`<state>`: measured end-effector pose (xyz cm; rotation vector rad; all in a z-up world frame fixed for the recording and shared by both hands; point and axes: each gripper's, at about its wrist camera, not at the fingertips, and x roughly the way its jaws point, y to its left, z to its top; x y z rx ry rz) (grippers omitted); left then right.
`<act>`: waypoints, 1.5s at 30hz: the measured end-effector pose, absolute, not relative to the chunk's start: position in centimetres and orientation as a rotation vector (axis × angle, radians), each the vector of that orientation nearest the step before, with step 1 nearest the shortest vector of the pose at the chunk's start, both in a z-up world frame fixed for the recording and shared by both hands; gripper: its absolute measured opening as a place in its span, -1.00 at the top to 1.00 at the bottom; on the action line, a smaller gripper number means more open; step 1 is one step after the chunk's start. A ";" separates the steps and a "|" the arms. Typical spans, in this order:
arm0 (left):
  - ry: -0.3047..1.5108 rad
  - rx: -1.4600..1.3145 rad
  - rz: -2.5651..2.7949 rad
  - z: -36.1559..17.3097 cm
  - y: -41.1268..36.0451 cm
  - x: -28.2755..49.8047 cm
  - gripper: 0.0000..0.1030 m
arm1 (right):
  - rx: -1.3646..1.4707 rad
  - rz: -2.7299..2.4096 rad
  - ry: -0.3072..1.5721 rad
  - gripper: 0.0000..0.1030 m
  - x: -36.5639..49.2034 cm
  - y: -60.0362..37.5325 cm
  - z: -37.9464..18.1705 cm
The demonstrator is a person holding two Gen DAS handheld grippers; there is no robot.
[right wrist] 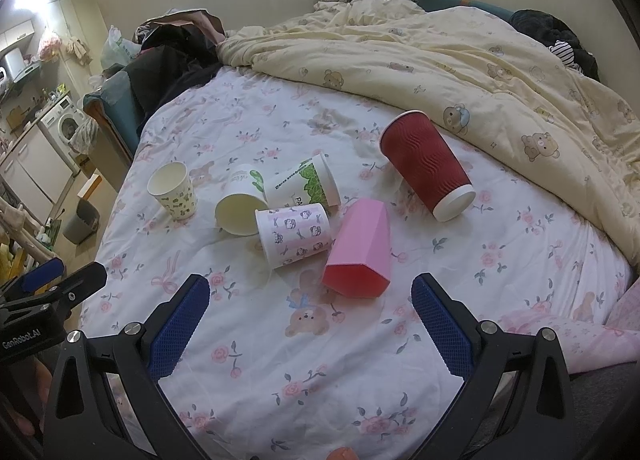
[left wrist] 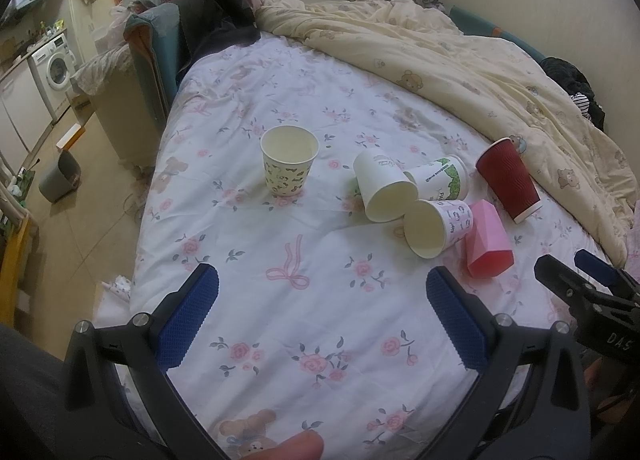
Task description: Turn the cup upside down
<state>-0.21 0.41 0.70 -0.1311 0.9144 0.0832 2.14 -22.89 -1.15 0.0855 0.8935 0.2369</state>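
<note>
Several cups sit on the floral bedsheet (left wrist: 304,316). A leaf-print paper cup (left wrist: 289,165) (right wrist: 173,195) stands upright, mouth up. A white cup (left wrist: 384,185) (right wrist: 240,207), a green-print cup (left wrist: 440,177) (right wrist: 306,185), a pink-patterned cup (left wrist: 438,225) (right wrist: 294,234), a pink faceted cup (left wrist: 488,240) (right wrist: 360,252) and a dark red ribbed cup (left wrist: 508,179) (right wrist: 426,165) lie on their sides. My left gripper (left wrist: 322,292) is open and empty, short of the cups. My right gripper (right wrist: 310,296) is open and empty, just short of the pink faceted cup.
A cream bear-print quilt (left wrist: 460,51) (right wrist: 460,71) is bunched along the far and right side of the bed. Dark clothes (left wrist: 212,7) are piled at the far left corner. The bed's left edge drops to a floor with a grey bin (left wrist: 60,175).
</note>
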 end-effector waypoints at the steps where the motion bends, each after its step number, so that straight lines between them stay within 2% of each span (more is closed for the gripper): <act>1: 0.914 -0.131 0.083 0.7 0.5 -0.2 -0.99 | 0.085 0.237 0.895 -1.00 2.2 -22.9 -1.3; 21: 0.926 -0.149 0.100 0.8 0.9 -0.1 -0.99 | 0.126 0.250 0.948 -1.00 2.8 -22.8 -1.7; 32: 0.955 -0.158 0.138 0.3 1.7 0.3 -0.99 | 0.137 0.328 1.093 -1.00 7.5 -23.3 -1.8; 45: 1.021 -0.223 0.192 -0.9 3.7 1.1 -0.99 | 0.082 0.329 1.354 -0.99 15.2 -25.4 -6.4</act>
